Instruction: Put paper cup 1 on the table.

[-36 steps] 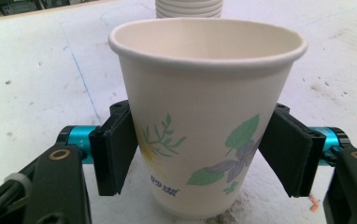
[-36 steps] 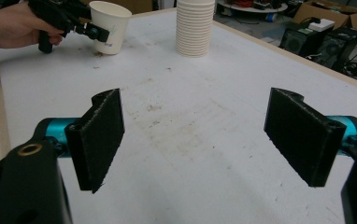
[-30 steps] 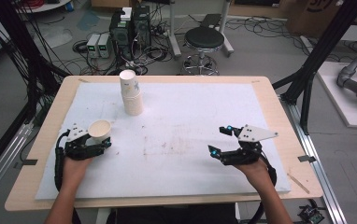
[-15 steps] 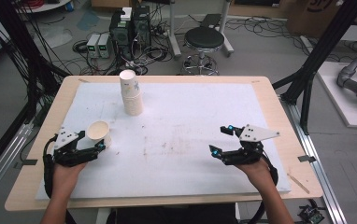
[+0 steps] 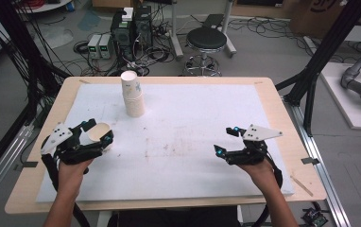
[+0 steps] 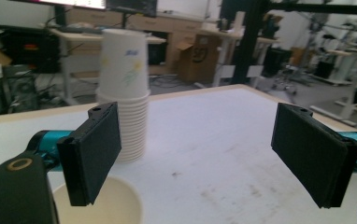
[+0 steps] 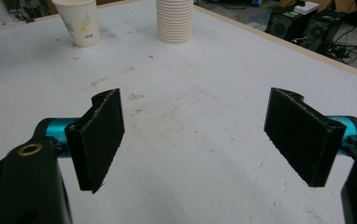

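Single paper cup [image 6: 103, 205] below wide left jaws (beside one pad), unheld.

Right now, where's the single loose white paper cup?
In the high view the single white paper cup stands upright at the table's left side, just under the open left gripper, nearer the person than the tall cup stack.

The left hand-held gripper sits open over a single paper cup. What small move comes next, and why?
Probably lift the left hand-held gripper clear and swing it toward the tall stack of white paper cups for another. The single white paper cup stands upright on the white table cover, the jaws have just been opening, and neither pad touches it. The right hand-held gripper is open, holding nothing.
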Available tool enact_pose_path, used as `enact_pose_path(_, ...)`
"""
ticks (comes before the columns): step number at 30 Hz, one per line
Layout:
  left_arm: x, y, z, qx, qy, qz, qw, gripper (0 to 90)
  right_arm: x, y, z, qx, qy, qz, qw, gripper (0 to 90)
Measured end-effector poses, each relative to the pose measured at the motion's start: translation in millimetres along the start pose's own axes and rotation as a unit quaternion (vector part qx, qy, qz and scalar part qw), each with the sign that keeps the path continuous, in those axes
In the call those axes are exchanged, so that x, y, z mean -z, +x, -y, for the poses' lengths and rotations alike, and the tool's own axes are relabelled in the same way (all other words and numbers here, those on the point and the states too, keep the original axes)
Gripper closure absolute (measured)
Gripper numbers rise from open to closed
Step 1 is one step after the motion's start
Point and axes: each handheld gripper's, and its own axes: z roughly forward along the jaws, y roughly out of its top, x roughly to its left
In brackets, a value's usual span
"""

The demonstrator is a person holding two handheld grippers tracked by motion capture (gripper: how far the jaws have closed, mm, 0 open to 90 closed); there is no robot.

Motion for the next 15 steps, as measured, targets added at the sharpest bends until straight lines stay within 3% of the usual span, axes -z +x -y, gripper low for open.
enact_pose_path(6, -15.3, -7.4, -5.1, -0.003, -0.001, 0.044, 0.999, 16.7, -1.3, -0.8, -0.9, -0.001, 0.005, 0.002, 1.0, 20.6)
enact_pose_path(15, -30.8, -15.0, 1.7, -0.008, 0.016, 0.056, 0.9983, 16.7, -1.9, -2.2, -3.4, -0.005, 0.002, 0.003, 1.0, 20.6)
